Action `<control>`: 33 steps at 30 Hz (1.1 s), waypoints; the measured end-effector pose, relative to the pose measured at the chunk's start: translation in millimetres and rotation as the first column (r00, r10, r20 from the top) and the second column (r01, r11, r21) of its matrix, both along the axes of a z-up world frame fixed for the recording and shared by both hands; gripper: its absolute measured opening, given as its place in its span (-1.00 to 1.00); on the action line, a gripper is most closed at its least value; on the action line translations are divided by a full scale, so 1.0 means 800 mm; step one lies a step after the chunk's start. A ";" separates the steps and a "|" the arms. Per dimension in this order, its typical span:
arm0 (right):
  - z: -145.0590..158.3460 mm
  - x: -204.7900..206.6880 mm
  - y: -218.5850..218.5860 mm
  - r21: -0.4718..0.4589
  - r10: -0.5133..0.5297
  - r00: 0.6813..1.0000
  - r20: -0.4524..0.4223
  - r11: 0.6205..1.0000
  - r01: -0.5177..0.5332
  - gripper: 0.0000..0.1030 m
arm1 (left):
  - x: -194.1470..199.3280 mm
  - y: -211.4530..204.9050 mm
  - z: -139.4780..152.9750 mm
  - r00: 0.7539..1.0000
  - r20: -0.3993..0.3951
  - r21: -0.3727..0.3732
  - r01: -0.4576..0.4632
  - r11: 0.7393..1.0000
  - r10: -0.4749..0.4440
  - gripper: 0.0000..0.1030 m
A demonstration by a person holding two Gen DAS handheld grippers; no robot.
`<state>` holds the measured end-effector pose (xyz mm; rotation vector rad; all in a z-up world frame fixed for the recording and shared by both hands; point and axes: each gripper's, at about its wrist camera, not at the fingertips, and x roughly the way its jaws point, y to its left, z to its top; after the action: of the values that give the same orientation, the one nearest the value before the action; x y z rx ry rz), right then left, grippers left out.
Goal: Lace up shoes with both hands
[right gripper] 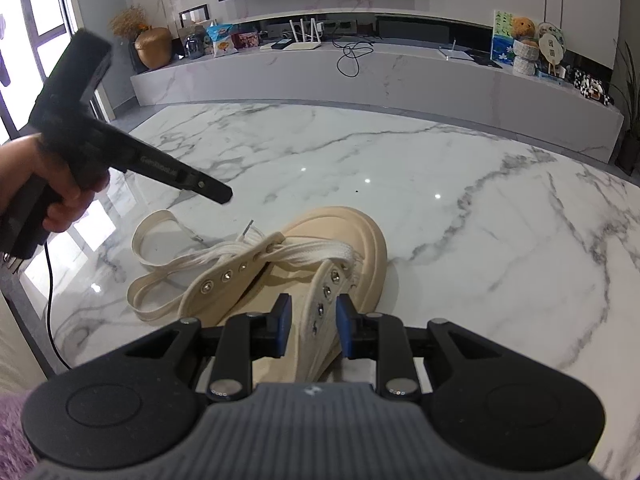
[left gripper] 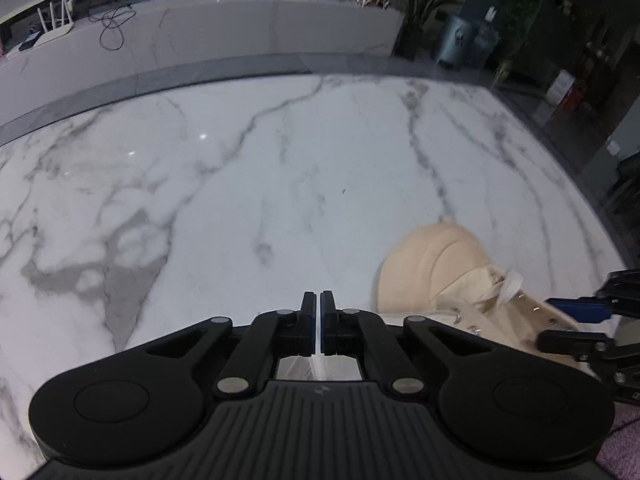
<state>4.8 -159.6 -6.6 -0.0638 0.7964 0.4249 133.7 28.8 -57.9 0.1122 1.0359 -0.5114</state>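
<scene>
Cream canvas shoe (right gripper: 320, 256) lies mid-floor on glossy veined marble floor (right gripper: 480, 240). Right gripper (right gripper: 314, 322) pinches its eyelet flap. Left gripper (left gripper: 318, 312), pressed together empty, hangs beside the toe; flat lace (right gripper: 160, 280) loops loose.

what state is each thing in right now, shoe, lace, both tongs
shoe: on the marble floor, toe pointing away, only the eyelets nearest the toe laced
lace: loose, looped on the floor left of the shoe, tip free
left tongs: shut, nothing visibly between them, above bare floor beside the shoe
right tongs: astride the shoe's right eyelet flap, contact with the pads unclear
</scene>
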 end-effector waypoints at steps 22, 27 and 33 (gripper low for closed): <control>0.000 -0.001 -0.001 -0.004 0.009 1.000 0.002 1.000 -0.009 -0.47 | -0.002 0.004 -0.046 0.995 -0.026 -0.037 -0.096 0.995 0.095 -0.98; -0.001 0.000 -0.002 0.000 0.009 1.000 -0.002 1.000 -0.009 -0.47 | -0.013 0.012 -0.004 0.994 0.079 -0.075 -0.071 0.995 0.077 -0.99; -0.002 0.000 -0.003 0.007 0.008 1.000 -0.009 1.000 -0.008 -0.47 | -0.035 0.029 0.099 0.955 0.295 -0.070 -0.018 0.997 0.038 -0.99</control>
<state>4.9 -162.2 -8.4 -0.0585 0.8038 0.4358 105.7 52.3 21.3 0.1115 0.7248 -0.4858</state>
